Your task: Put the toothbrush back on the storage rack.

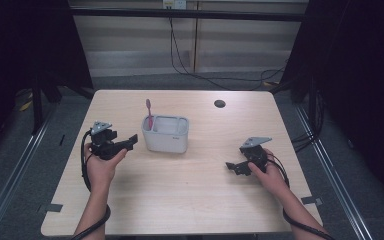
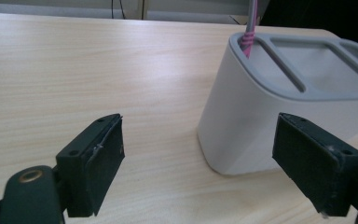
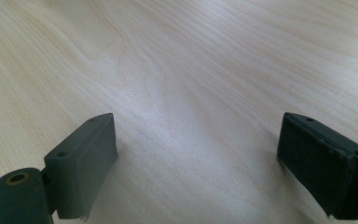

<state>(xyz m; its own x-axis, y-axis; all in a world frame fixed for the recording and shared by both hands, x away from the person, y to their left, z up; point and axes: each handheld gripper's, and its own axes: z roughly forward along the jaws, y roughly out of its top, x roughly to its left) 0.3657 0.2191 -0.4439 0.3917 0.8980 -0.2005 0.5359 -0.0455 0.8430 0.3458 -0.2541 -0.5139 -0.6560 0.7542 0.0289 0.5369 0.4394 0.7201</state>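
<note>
High view: left gripper (image 1: pixel 130 142) sits just beside the grey holder (image 1: pixel 165 134), jaws apart and empty, aimed at its left end. Pink toothbrush (image 1: pixel 149 113) stands upright in the holder's left slot. Right gripper (image 1: pixel 232 167) rests well apart on bare table (image 1: pixel 190 190), jaws also spread, nothing between them. Looks like an approach step, probably toward the holder or brush; can't tell which. Next move: close the gap, centre the jaws on the target, then squeeze.
</note>
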